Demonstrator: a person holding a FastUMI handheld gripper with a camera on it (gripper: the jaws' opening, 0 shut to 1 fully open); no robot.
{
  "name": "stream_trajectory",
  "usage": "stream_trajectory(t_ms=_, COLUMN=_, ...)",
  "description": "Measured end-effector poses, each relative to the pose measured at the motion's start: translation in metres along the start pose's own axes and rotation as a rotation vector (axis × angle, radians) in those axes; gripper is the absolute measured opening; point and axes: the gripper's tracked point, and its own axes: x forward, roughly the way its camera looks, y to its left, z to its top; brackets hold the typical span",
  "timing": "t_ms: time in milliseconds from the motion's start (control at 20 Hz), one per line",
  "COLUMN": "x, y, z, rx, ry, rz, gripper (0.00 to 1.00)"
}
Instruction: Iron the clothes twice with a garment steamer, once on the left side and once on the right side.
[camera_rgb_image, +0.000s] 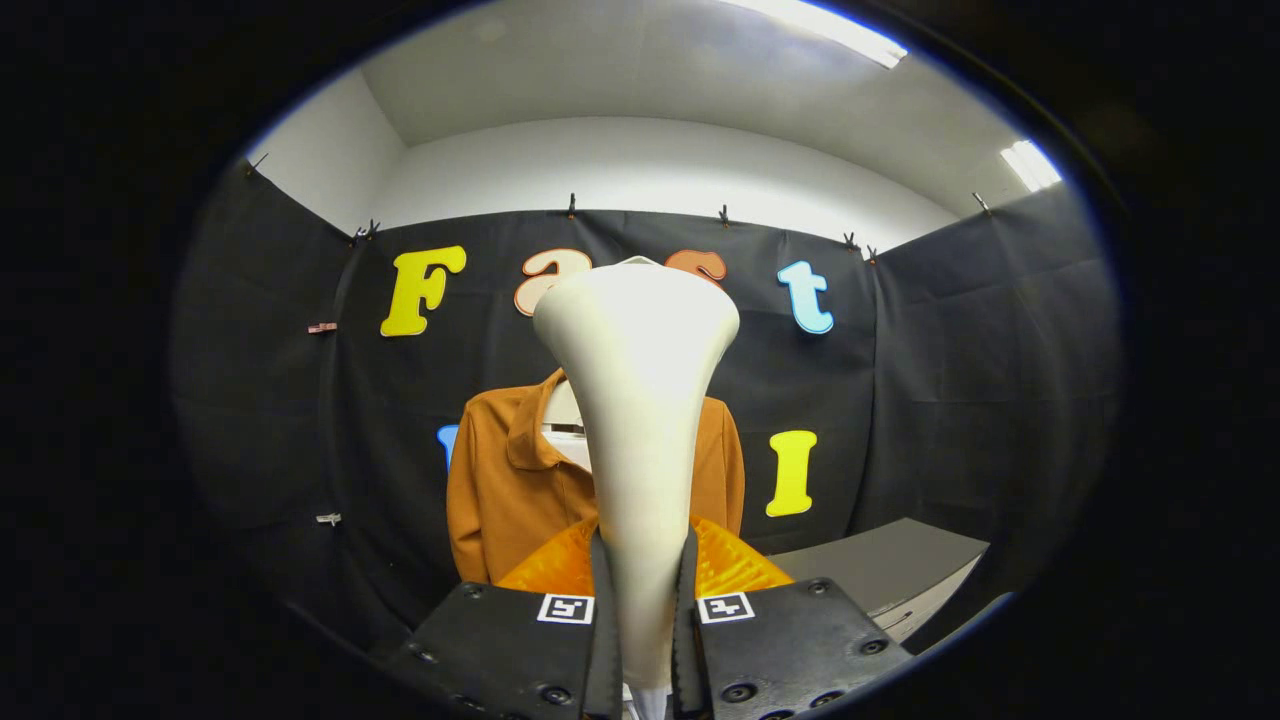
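The gripper (640, 600) has its two fingers squeezed on the thin neck of the garment steamer (637, 400), one finger on each side. The steamer is white. It stands up straight between the fingers and gets wide at the top, like a trumpet. The wide head is turned away, so its flat steam face cannot be seen from here.

Beyond the steamer hangs the shirt (500, 480). It is orange-brown and has a collar. It hangs in front of the black wall and faces the gripper. The steamer hides the middle of the shirt, so one side shows on each side of the neck. The steamer is not touching the shirt yet; it looks to be some way in front of it.

A grey table (880, 565) sits low, off to the side of the shirt.

The job looks like it is at the start. The step now is likely to bring the steamer up to one side of the shirt. To do it well, the hold should stay tight so the steamer does not slip or twist. The head should meet the cloth flat, near the top, and then slide slowly down in a straight line. After that, the other side needs the same.
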Motion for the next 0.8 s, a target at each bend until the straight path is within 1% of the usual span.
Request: stream_trajectory(t_ms=800, x=-0.0005, y=0.0030, z=0.0072, rx=-0.001, ry=-0.016, rz=-0.007, gripper=0.23)
